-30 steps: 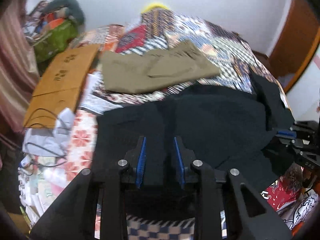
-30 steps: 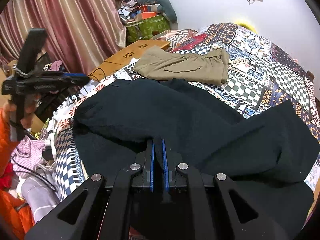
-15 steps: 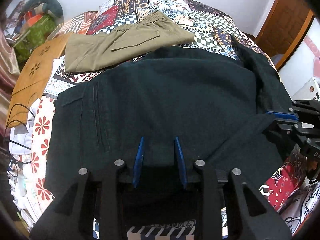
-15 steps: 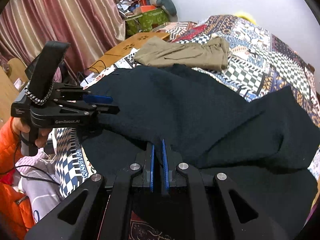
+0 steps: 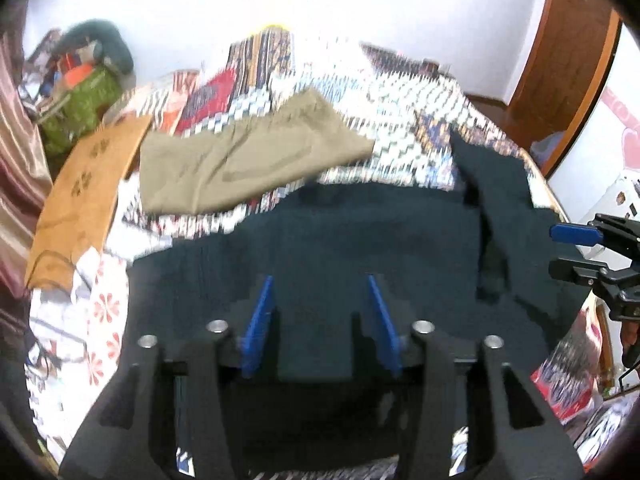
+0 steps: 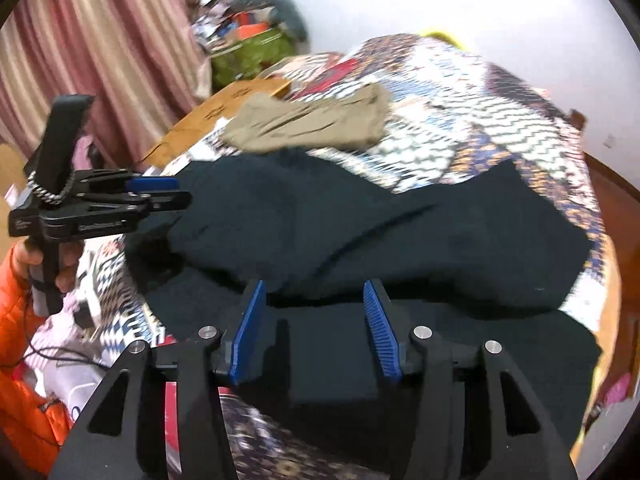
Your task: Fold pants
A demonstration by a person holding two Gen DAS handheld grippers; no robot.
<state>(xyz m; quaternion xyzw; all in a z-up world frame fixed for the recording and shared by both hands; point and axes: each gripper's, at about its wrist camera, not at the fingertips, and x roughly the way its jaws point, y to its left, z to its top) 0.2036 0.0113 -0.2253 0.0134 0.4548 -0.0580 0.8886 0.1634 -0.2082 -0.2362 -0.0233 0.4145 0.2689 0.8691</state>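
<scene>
Black pants (image 5: pixel 360 248) lie folded over on the patterned bed, also in the right wrist view (image 6: pixel 400 232). My left gripper (image 5: pixel 320 300) is open and empty, just above the near edge of the pants; it also shows at the left of the right wrist view (image 6: pixel 176 196). My right gripper (image 6: pixel 314 308) is open and empty over the pants' near fold; it shows at the right edge of the left wrist view (image 5: pixel 560 248). Both views are motion-blurred.
Folded khaki pants (image 5: pixel 248 160) lie farther back on the bedspread (image 5: pixel 400 92). A brown cardboard sheet (image 5: pixel 88 184) and a green bag (image 5: pixel 80 108) sit at the left. Curtains (image 6: pixel 80 60) hang at the left, a wooden door (image 5: pixel 568 68) stands at the right.
My right gripper has opened and let go of the black pants. My left gripper has opened wider and lifted back. The pants now lie flat, folded over.
</scene>
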